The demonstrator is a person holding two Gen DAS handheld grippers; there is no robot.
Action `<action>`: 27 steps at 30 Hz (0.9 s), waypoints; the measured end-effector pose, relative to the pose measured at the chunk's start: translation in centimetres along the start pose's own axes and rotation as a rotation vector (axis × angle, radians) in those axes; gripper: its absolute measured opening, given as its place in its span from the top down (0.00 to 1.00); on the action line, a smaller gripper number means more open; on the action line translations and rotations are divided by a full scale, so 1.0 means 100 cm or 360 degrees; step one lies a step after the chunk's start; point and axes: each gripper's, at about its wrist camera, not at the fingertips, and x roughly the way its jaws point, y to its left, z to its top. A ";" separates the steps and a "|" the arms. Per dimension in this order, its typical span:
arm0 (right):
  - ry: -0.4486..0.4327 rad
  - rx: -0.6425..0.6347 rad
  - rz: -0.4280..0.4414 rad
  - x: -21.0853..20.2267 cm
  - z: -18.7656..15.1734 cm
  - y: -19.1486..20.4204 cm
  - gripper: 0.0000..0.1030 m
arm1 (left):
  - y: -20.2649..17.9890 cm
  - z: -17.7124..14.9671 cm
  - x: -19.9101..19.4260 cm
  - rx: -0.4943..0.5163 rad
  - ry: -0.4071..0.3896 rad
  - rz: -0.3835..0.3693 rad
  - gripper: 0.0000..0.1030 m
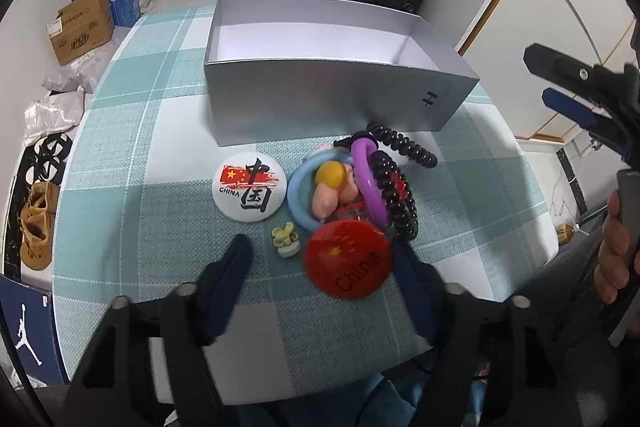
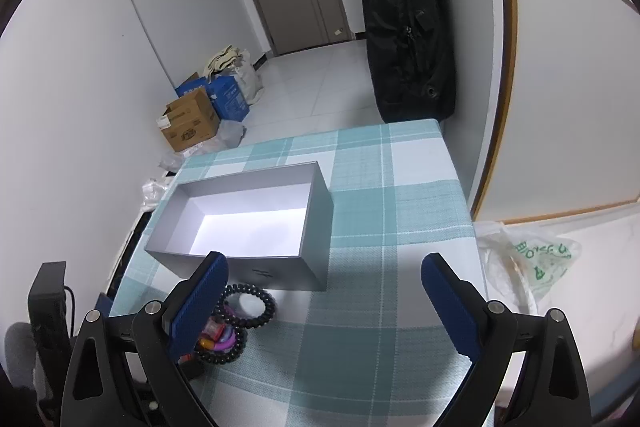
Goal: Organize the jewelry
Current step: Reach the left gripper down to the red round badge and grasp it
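- The left claw [image 1: 320, 259] is half open above the near end of the jewelry pile, with the red badge [image 1: 347, 258] between its fingers, hard by the right one. Whether the pads press it I cannot tell — it looks not yet gripped.
- Risk: the badge is domed and smooth, so closing pads could squirt it off the counter [image 1: 160, 219]'s near edge.
- Risk: the small green clip [image 1: 285, 239], just left of it, may get knocked.
- The black coil bracelet [image 1: 400, 183] tangles with blue and purple rings — lifting one may drag others.
- The right claw [image 2: 324, 287] hangs wide open, empty.
- The silver box [image 1: 320, 87], far side, holds nothing.
- Writing: "China" on the red badge; "CHINA" and "中国" on the white badge [image 1: 249, 187].
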 end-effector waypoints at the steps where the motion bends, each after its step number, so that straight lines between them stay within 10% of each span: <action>1: 0.0002 0.0001 0.0000 0.000 0.000 0.000 0.05 | 0.001 0.001 0.000 -0.0010 0.0008 -0.0024 0.58; 4: 0.0012 0.0003 -0.0003 0.001 -0.001 -0.001 0.05 | 0.004 0.001 0.000 -0.0032 0.0018 -0.0031 0.70; 27: 0.0030 0.0000 0.0005 0.000 -0.006 0.001 0.05 | 0.008 -0.007 -0.003 0.0031 0.0068 -0.0002 0.70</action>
